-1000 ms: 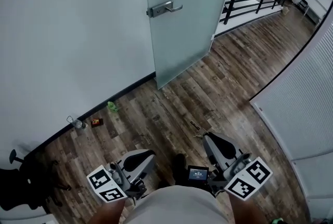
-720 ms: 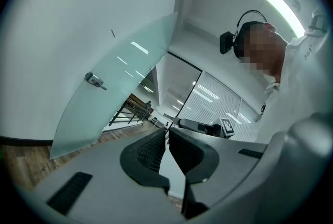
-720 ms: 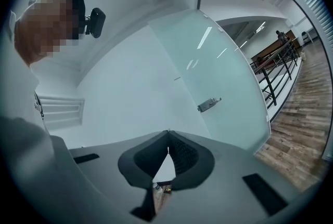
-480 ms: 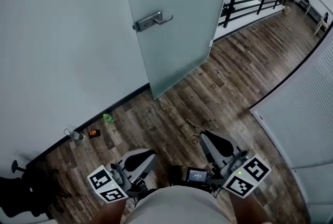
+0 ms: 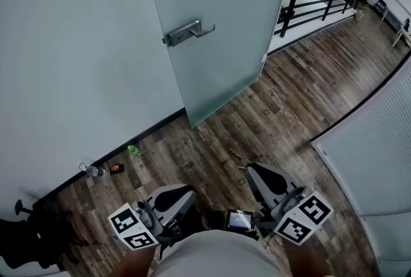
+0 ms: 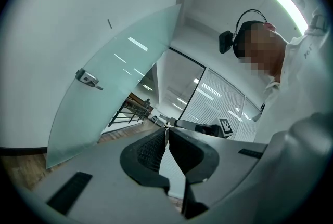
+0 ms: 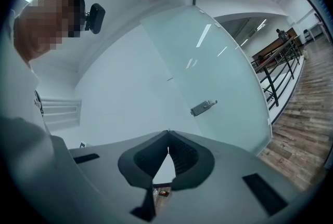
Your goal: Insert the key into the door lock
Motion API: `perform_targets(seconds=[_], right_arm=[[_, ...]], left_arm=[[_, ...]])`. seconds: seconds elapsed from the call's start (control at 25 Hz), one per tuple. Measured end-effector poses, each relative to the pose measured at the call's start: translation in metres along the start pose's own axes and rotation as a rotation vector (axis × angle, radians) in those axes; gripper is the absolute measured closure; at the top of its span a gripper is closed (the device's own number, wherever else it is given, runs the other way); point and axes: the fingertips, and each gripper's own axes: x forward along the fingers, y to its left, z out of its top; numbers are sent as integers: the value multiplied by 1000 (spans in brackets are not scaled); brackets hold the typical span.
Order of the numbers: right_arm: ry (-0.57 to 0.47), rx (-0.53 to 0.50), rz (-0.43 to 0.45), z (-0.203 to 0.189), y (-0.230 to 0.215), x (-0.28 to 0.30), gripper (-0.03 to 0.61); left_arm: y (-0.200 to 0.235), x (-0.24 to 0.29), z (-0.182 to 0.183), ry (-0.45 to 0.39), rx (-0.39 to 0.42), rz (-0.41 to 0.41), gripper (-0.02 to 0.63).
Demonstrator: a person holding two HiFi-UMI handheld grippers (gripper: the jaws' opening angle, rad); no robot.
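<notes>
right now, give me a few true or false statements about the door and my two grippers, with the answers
The frosted door has a lever handle. True.
The left hand-held gripper has its jaws wide apart. False: they meet at the tips.
The right hand-held gripper touches the handle. False: it is well short of the door.
A black railing stands beyond the door. True.
</notes>
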Motion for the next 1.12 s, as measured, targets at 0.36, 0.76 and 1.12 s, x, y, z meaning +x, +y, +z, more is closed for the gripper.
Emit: perform_targets(seconds=[0.36,0.76,1.12], right_arm=[[-25,-5,-50,4,-26,60,565],[-53,-9,-119,43,-39,180,565],[-54,-60,-158,63,-41,250,565]], left_arm=[[72,9,26,12,-16,-41,581],[177,18,114,49,-10,-112,581],[241,9,166,41,2,-128,581]])
